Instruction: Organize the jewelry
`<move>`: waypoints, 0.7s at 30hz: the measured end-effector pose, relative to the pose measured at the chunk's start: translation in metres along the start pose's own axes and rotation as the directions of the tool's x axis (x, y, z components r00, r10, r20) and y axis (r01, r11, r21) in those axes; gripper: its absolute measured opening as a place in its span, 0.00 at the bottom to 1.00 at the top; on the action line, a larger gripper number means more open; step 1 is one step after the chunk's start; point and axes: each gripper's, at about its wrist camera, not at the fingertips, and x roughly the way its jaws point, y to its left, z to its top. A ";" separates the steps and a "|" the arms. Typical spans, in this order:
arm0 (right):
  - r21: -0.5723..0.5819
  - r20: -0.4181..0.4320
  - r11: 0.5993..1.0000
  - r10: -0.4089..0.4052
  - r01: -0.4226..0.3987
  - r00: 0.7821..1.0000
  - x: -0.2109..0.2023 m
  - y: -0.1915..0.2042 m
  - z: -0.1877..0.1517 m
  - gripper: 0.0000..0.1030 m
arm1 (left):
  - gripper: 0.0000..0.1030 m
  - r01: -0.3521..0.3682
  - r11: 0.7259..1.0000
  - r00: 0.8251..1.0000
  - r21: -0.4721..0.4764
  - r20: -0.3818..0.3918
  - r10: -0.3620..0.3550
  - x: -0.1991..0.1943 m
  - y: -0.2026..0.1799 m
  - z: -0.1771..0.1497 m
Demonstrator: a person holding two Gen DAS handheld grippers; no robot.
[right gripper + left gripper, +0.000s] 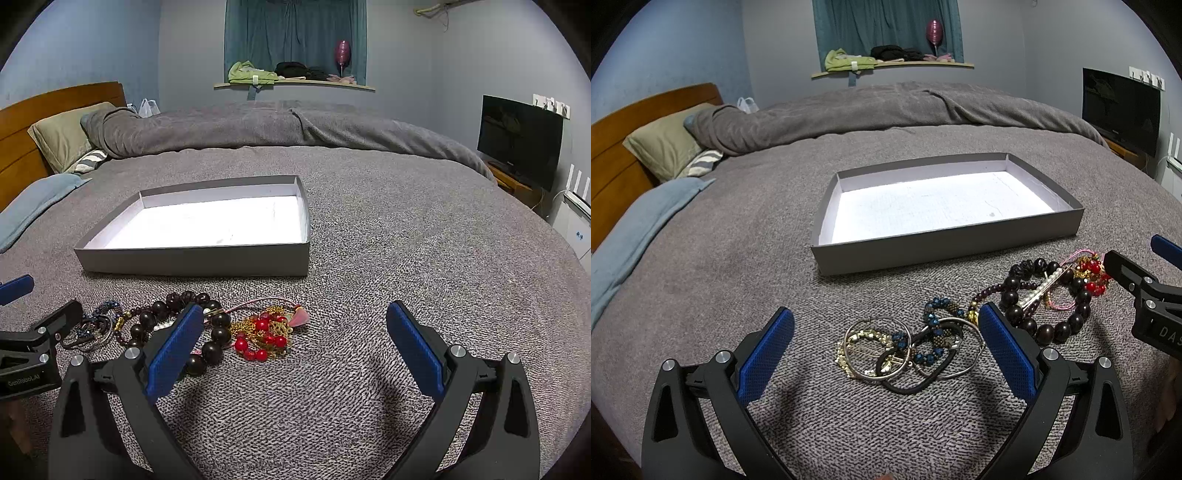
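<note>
1. Left gripper (pixel 886 332): jaws spread wide, holding nothing, straddling the tangle of silver hoops, blue-beaded bands and black elastic (pixel 908 349); judged lined up for a first pick.
2. Right gripper (pixel 295 332): jaws likewise wide apart and holding nothing, beside the red-and-gold beaded chain (pixel 264 338).
3. Dark wooden bead bracelet (pixel 1047 299) lies between the two clusters, on the grey knit bedspread (pixel 738 258).
4. Shallow grey cardboard tray with white floor (pixel 942 254) sits just beyond, holding no jewelry.

From my left wrist camera I can read "DAS" in pale letters on the black body of the right claw (pixel 1137 258), cut off by the frame edge. From the right wrist camera I read "GenRobot.AI" in small pale print on the black body of the left claw (pixel 40 299). I can't make out any other writing in either view.
</note>
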 end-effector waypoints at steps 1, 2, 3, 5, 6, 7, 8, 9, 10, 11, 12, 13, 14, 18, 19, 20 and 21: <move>0.000 0.000 1.000 0.000 0.000 1.000 0.000 0.000 0.000 0.95 | 0.96 0.000 1.000 1.000 0.000 0.000 0.000 0.000 0.000 0.000; 0.000 0.000 1.000 0.000 0.000 1.000 0.000 0.000 0.000 0.95 | 0.96 0.000 1.000 1.000 -0.001 -0.001 0.000 0.000 0.000 0.000; 0.001 0.000 1.000 0.000 0.000 1.000 0.000 0.000 0.000 0.95 | 0.96 0.000 1.000 1.000 -0.001 -0.001 0.000 0.000 0.000 0.000; 0.001 -0.001 1.000 0.000 0.000 1.000 0.000 -0.001 0.000 0.95 | 0.96 0.000 1.000 1.000 0.000 -0.001 0.000 0.000 0.000 0.000; 0.000 -0.001 1.000 0.001 -0.001 1.000 0.000 -0.001 0.001 0.95 | 0.96 0.000 1.000 1.000 0.000 -0.001 0.000 0.000 0.000 0.000; -0.001 0.000 1.000 0.001 -0.001 1.000 0.000 -0.001 0.001 0.95 | 0.96 -0.002 1.000 1.000 0.000 0.001 0.002 0.000 0.000 0.000; -0.003 0.002 1.000 -0.002 0.002 1.000 0.000 -0.001 0.001 0.95 | 0.96 -0.004 1.000 1.000 0.000 0.003 0.004 0.000 0.001 0.001; -0.002 0.007 1.000 -0.007 0.007 1.000 0.000 -0.003 0.002 0.95 | 0.96 -0.003 1.000 1.000 -0.002 0.005 0.003 -0.001 0.001 0.001; 0.004 0.011 1.000 -0.003 0.003 1.000 -0.001 -0.006 0.003 0.95 | 0.96 -0.002 1.000 1.000 -0.002 0.006 0.002 -0.001 0.001 0.001; 0.013 0.014 1.000 0.003 -0.003 1.000 -0.001 -0.009 0.004 0.95 | 0.96 -0.001 1.000 1.000 -0.004 0.012 0.001 -0.002 0.002 0.002; 0.024 0.019 1.000 0.008 -0.008 1.000 -0.005 -0.011 0.005 0.95 | 0.96 -0.001 1.000 1.000 -0.006 0.022 0.001 -0.004 0.002 0.003; 0.034 0.026 0.999 0.012 -0.012 1.000 -0.007 -0.016 0.007 0.95 | 0.96 0.001 1.000 1.000 -0.008 0.031 0.000 -0.006 0.004 0.003; 0.034 0.028 0.999 0.012 -0.013 1.000 -0.003 -0.022 0.010 0.95 | 0.96 0.005 1.000 0.999 -0.009 0.036 -0.005 -0.007 0.005 0.005; 0.029 0.024 0.999 0.039 -0.040 0.999 -0.002 -0.038 0.018 0.95 | 0.96 0.045 0.999 0.998 -0.009 0.044 -0.045 -0.005 0.008 0.007; 0.022 0.022 0.999 0.045 -0.045 0.999 -0.001 -0.040 0.018 0.95 | 0.96 0.069 0.998 0.997 -0.003 0.037 -0.069 -0.004 0.008 0.009; 0.020 0.022 0.999 0.050 -0.051 0.998 -0.005 -0.045 0.021 0.95 | 0.96 0.075 0.997 0.997 0.000 0.034 -0.075 -0.004 0.009 0.011; 0.015 0.021 0.998 0.062 -0.063 0.998 -0.005 -0.046 0.022 0.95 | 0.96 0.071 0.997 0.997 0.005 0.038 -0.071 -0.004 0.010 0.012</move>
